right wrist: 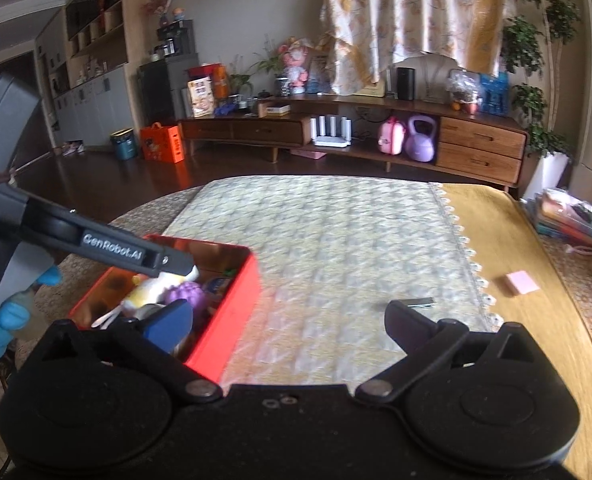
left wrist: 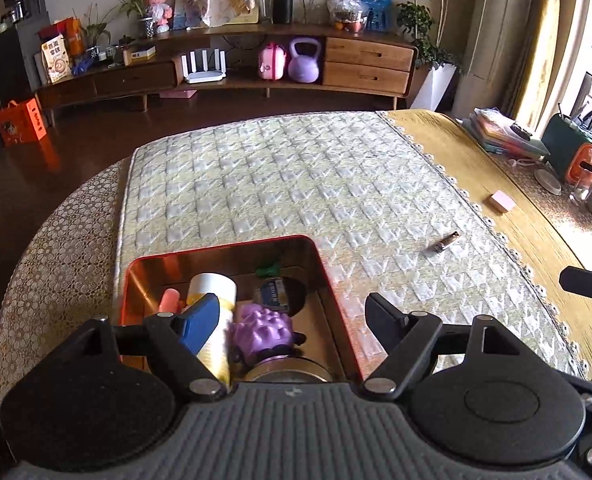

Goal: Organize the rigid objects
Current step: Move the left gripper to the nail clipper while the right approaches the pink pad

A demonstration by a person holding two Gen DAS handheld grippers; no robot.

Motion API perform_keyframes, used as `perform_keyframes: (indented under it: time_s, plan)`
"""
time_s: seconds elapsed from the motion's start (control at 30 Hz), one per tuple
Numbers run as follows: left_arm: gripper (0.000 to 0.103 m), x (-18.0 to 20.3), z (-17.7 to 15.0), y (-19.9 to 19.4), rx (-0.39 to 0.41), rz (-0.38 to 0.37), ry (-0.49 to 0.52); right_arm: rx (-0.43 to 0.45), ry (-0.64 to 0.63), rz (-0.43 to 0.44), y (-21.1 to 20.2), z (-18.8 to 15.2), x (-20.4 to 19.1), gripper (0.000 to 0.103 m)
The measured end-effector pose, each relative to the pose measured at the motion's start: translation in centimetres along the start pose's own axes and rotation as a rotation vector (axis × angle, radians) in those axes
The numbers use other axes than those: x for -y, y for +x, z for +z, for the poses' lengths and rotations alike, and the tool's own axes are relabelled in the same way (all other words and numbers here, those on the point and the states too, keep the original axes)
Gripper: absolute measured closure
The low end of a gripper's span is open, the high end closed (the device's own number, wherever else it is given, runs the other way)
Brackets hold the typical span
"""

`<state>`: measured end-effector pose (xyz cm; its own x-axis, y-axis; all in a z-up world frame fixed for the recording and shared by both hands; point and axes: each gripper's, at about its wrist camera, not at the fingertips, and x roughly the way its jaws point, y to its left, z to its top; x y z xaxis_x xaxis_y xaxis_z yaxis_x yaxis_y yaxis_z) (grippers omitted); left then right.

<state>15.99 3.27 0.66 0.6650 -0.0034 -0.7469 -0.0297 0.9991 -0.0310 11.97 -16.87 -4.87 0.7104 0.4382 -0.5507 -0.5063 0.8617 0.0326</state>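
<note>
A wide stretch of quilted mat (left wrist: 280,184) is lying open in front of both grippers. Only a small metal clip (left wrist: 445,241) is sitting on it toward the right, with a pink block (left wrist: 502,201) beyond the lace edge. The red tin (left wrist: 328,280) is crowding the near left, packed with a bottle (left wrist: 216,300) and purple ball (left wrist: 262,330). The left gripper (right wrist: 176,270) is hanging over the tin, blocking it from above.

A: Setting?
B: Home living room. Long wooden sideboard (right wrist: 352,132) along the wall, houseplants (right wrist: 536,80), purple kettlebell (right wrist: 420,138), stuffed toy (right wrist: 296,64), draped floral cloth (right wrist: 412,20).
A: Work surface?
B: Table with quilted cover (left wrist: 296,184).
</note>
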Motion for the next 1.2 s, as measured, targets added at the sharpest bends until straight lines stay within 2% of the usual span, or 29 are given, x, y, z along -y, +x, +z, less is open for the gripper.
perform_keyframes:
  time_s: [0.2, 0.6, 0.9, 1.2]
  plan:
    - [0.021, 3.6, 0.2, 0.7, 0.005, -0.061, 0.048, 0.007, 0.025, -0.071, -1.1, -0.1, 3.4, 0.0]
    - [0.02, 11.0, 2.2, 4.3, 0.001, -0.125, 0.161, -0.009, 0.047, -0.176, -0.9, -0.5, 11.0, 0.0]
    - [0.02, 15.2, 3.7, 9.3, -0.04, -0.134, 0.23, -0.047, 0.043, -0.217, 1.7, -0.7, 16.5, 0.0]
    - [0.02, 17.2, 5.5, 15.0, -0.074, -0.111, 0.261, -0.087, 0.045, -0.265, 7.2, 0.1, 23.1, 0.001]
